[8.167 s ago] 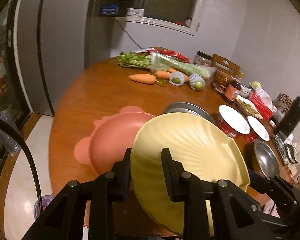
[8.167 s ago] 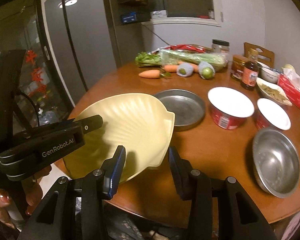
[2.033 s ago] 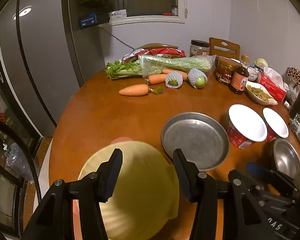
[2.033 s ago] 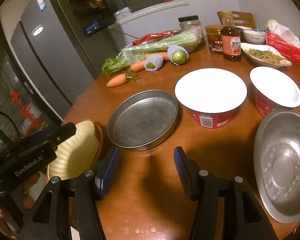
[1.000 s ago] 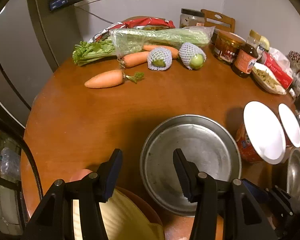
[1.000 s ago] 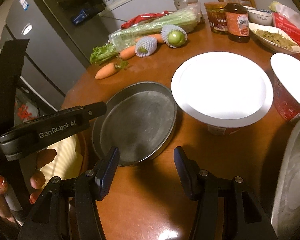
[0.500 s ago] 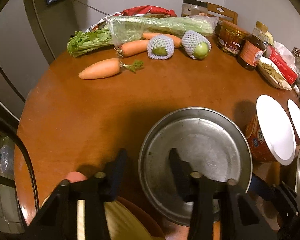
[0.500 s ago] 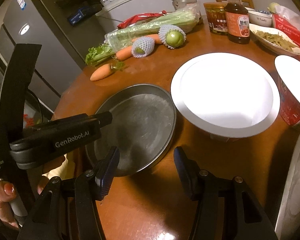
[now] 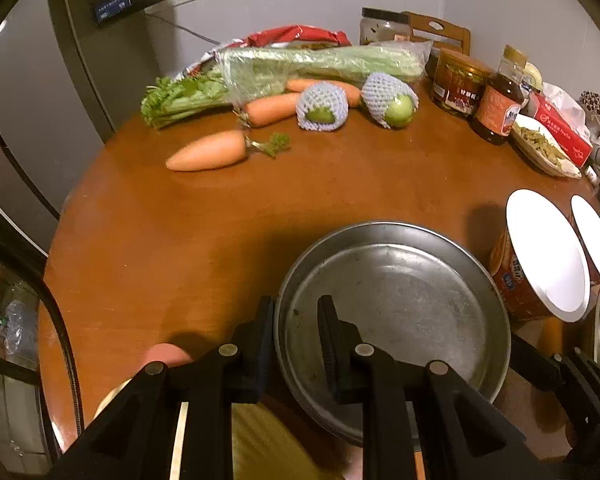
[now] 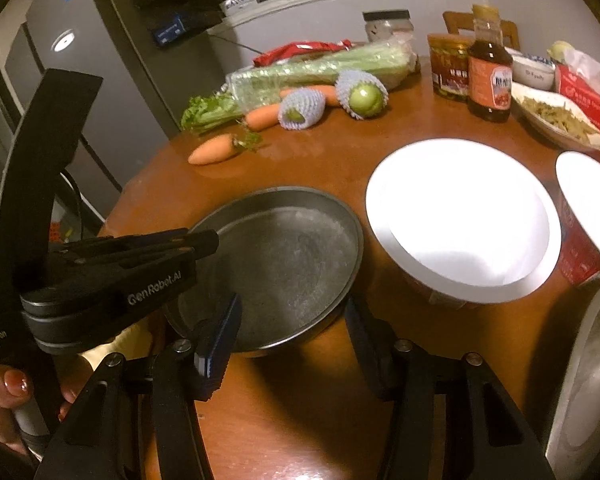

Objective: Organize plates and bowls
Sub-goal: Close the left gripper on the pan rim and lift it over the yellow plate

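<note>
A round metal pan (image 9: 400,312) sits on the brown table; it also shows in the right wrist view (image 10: 284,264). My left gripper (image 9: 296,320) straddles the pan's left rim, fingers closed to a narrow gap on it. In the right wrist view the left gripper (image 10: 204,244) reaches over that rim. My right gripper (image 10: 292,332) is open, its fingers on either side of the pan's near edge. The yellow shell plate (image 9: 268,448) lies on the pink plate (image 9: 168,354) at the near left. Two red paper bowls (image 10: 464,216) (image 10: 592,216) and a steel bowl (image 10: 588,384) stand right.
Carrots (image 9: 208,152), celery (image 9: 320,64), two netted green fruits (image 9: 322,108), jars and a sauce bottle (image 9: 500,100) line the table's back. A dish of food (image 10: 560,120) and a red tissue box (image 10: 588,96) are at the far right. A fridge stands left.
The left gripper let go of the yellow plate on the pink one, moved forward to the metal pan and narrowed its fingers over the rim. The right gripper came close to the pan's near edge.
</note>
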Demonstrator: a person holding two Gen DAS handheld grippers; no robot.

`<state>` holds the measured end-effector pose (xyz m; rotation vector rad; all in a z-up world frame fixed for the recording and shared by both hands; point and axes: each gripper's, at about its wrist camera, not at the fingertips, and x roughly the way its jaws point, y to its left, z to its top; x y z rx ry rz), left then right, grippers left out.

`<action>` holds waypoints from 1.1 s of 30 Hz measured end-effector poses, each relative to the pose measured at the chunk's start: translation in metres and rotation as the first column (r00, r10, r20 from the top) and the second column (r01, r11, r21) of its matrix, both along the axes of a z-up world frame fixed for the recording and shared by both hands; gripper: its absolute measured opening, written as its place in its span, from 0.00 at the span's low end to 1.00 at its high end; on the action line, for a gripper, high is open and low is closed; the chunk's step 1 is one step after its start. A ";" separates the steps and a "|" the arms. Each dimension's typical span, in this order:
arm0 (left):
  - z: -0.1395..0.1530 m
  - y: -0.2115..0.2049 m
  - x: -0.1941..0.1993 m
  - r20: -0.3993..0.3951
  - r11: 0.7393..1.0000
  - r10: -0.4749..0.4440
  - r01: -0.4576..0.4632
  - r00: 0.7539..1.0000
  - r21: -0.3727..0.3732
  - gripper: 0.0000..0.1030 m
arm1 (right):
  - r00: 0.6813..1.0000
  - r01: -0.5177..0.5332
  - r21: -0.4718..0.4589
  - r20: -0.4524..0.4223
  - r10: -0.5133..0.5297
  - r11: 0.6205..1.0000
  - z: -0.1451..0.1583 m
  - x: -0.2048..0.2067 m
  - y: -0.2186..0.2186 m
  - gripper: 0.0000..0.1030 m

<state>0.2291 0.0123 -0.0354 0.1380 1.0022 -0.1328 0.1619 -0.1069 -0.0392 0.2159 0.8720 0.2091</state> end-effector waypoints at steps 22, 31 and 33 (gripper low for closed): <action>0.053 0.027 -0.043 0.131 0.999 0.033 -0.029 0.991 -0.032 0.22 | 0.993 -0.040 -0.020 0.114 0.042 0.999 0.041 -0.030 0.019 0.54; 0.068 0.038 -0.066 0.172 0.998 0.049 -0.043 0.984 -0.035 0.22 | 0.985 -0.059 -0.034 0.158 0.064 0.998 0.057 -0.049 0.031 0.54; 0.070 0.040 -0.072 0.179 0.998 0.054 -0.049 0.982 -0.031 0.22 | 0.984 -0.063 -0.036 0.164 0.068 0.997 0.059 -0.053 0.033 0.54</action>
